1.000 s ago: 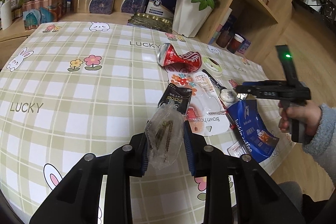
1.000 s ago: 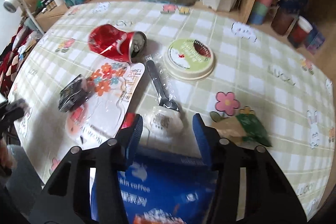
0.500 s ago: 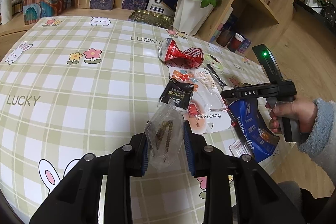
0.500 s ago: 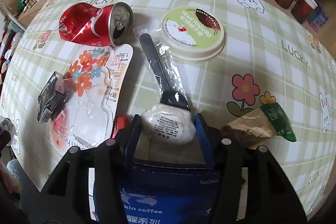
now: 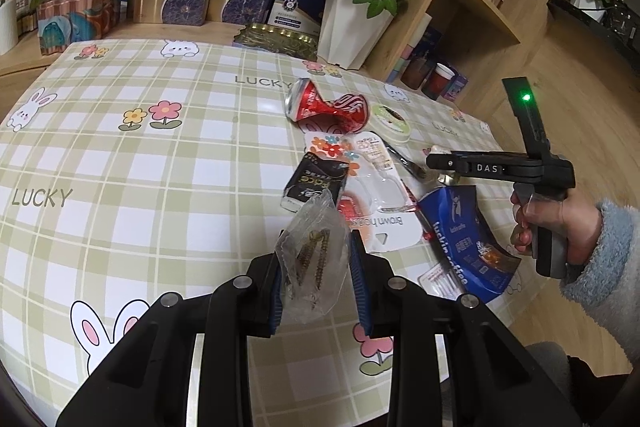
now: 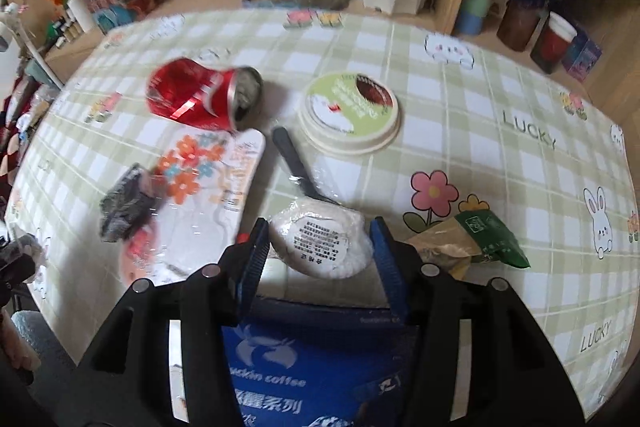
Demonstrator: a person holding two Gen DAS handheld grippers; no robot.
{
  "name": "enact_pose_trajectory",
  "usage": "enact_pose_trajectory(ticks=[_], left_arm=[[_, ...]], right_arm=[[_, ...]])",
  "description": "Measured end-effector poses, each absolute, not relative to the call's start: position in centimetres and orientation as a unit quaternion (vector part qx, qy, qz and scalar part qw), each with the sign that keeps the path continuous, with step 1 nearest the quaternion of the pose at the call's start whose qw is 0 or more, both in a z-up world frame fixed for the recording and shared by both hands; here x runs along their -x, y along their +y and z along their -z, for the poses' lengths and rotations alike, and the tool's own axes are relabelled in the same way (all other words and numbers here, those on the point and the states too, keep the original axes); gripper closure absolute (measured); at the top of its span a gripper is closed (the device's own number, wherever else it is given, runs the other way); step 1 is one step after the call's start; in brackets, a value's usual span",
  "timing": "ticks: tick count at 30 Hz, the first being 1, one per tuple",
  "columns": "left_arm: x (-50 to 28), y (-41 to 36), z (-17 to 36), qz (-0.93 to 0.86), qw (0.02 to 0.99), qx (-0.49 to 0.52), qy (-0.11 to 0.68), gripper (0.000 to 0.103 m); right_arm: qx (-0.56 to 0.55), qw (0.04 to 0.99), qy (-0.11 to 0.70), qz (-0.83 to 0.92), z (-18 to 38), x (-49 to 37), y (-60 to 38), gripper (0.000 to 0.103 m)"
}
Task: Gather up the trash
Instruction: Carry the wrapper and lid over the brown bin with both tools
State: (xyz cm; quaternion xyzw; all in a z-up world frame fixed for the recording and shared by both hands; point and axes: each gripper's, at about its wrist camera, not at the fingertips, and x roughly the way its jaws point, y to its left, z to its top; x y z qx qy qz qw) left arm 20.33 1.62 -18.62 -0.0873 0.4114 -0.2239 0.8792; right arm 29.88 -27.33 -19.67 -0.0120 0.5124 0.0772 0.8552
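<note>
The left gripper is clamped on a clear plastic bag with brown coiled bits inside, held off the checked tablecloth; nothing more is asked of it than to keep that pinch.

The right gripper is the working one. Its jaws stand part open around a white round packet with a printed label; the packet sits between the blue pads, the left pad looks to touch it while a gap shows at the right, so it is not yet gripped. The packet lies at the head of a wrapped black spoon, whose handle runs off toward eleven o'clock, and just above the edge of a blue coffee bag at six o'clock.

To do this well, the pads should close square on the packet's widest part — low enough to catch its body, not low enough to snag the spoon's wrapper or the blue bag. The packet looks soft, so a gentle squeeze should do.

A crushed red can lies at ten o'clock, a green lid at twelve, a green-and-tan wrapper at three; all remain to collect.
</note>
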Motion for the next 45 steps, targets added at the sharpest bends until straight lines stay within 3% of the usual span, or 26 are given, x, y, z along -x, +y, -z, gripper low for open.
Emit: enact_pose_trajectory(ticks=[26, 37, 45], left_arm=[[-9.7, 0.4, 17.3, 0.263, 0.867, 0.061, 0.42, 0.075], [-4.2, 0.3, 19.3, 0.27, 0.854, 0.046, 0.443, 0.075], [-1.8, -1.3, 25.1, 0.279, 0.814, 0.028, 0.508, 0.075]], right_arm=[[-0.032, 0.905, 0.398, -0.148, 13.1, -11.5, -23.8, 0.05], [-0.054, 0.893, 0.414, -0.168, 16.3, -3.5, -22.3, 0.05], [-0.062, 0.872, 0.452, -0.174, 20.7, 0.4, -22.0, 0.05]])
